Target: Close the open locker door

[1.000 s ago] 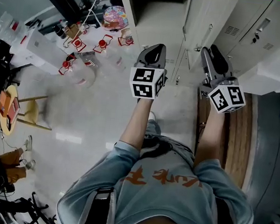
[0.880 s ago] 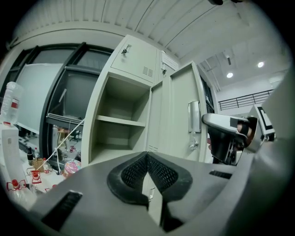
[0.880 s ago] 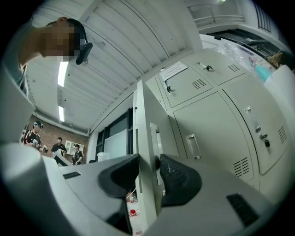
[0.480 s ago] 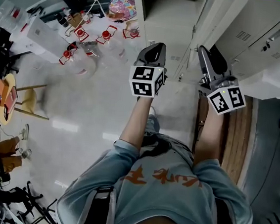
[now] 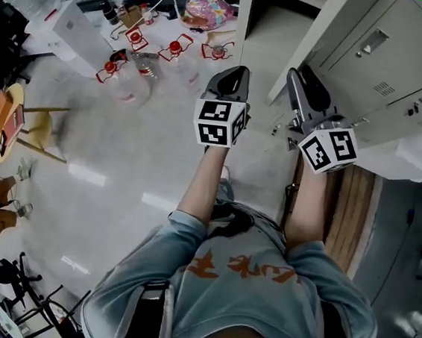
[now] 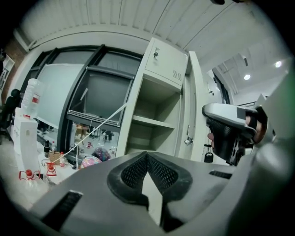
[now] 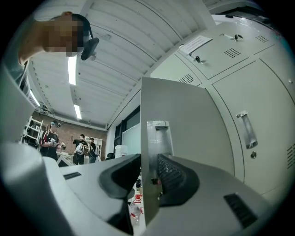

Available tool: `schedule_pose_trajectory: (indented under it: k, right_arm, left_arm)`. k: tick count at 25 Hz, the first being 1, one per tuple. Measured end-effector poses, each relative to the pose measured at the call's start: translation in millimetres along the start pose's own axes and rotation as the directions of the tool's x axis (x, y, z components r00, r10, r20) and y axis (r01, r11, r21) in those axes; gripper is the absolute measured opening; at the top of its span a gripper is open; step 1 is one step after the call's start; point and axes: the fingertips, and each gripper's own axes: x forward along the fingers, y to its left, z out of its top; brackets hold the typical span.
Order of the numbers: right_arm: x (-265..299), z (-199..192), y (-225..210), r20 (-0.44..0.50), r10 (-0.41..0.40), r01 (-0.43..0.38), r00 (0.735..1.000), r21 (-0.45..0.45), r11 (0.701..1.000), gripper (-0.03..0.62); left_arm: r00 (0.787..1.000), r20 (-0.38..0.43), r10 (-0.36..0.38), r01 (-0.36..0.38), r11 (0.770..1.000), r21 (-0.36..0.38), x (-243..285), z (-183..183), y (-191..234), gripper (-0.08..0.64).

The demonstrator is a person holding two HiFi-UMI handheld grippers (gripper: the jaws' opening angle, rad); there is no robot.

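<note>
The open locker (image 5: 275,17) (image 6: 152,120) shows bare shelves inside. Its pale door (image 5: 327,27) (image 7: 184,120) stands out edge-on toward me; in the left gripper view the door (image 6: 193,115) hangs to the right of the opening. My right gripper (image 5: 298,87) (image 7: 147,161) has the door's free edge between its jaws, which are closing, and both pads lie against the metal. That same right gripper (image 6: 230,133) shows at the right of the left gripper view. My left gripper (image 5: 234,77) (image 6: 147,161) is shut with nothing in it and points at the open locker.
Closed lockers (image 5: 387,63) (image 7: 249,92) stand right of the door. A padlock (image 6: 208,156) hangs near the door. Red-capped bottles (image 5: 133,51), a colourful bag (image 5: 210,8) and a wooden stool (image 5: 20,129) sit on the floor at left. A wooden board (image 5: 345,209) lies at right. People (image 7: 50,138) stand far off.
The head view has swung so that the lockers sit further right and higher. My right gripper has shifted slightly left, up to the door's edge. The left gripper has stayed in place.
</note>
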Motion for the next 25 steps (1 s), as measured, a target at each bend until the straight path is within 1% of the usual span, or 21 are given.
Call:
schedule_pose_trajectory:
  k: [8, 13, 17, 21, 25]
  right_arm:
    - [55, -13, 3, -0.038, -0.006, 0.005, 0.999, -0.019, 1.0, 0.118]
    - [90, -19, 0, -0.065, -0.022, 0.02, 0.998, -0.041, 0.999, 0.11]
    - [117, -25, -7, -0.084, -0.058, 0.053, 0.995, -0.066, 0.996, 0.103]
    - [142, -28, -19, -0.113, -0.114, 0.098, 0.987, -0.145, 0.985, 0.086]
    - [157, -31, -28, -0.116, -0.149, 0.128, 0.982, -0.168, 0.977, 0.075]
  left_arm:
    - [0.998, 0.033, 0.045, -0.045, 0.999, -0.001, 11, 18, 52, 0.018]
    - [0.997, 0.055, 0.047, -0.046, 0.999, -0.003, 25, 31, 78, 0.018]
    - [0.997, 0.066, 0.042, -0.041, 0.999, -0.008, 36, 40, 100, 0.018]
    - [0.995, 0.094, 0.042, -0.039, 0.999, -0.026, 42, 47, 117, 0.018]
    - [0.995, 0.094, 0.013, -0.011, 1.0, -0.025, 52, 47, 119, 0.018]
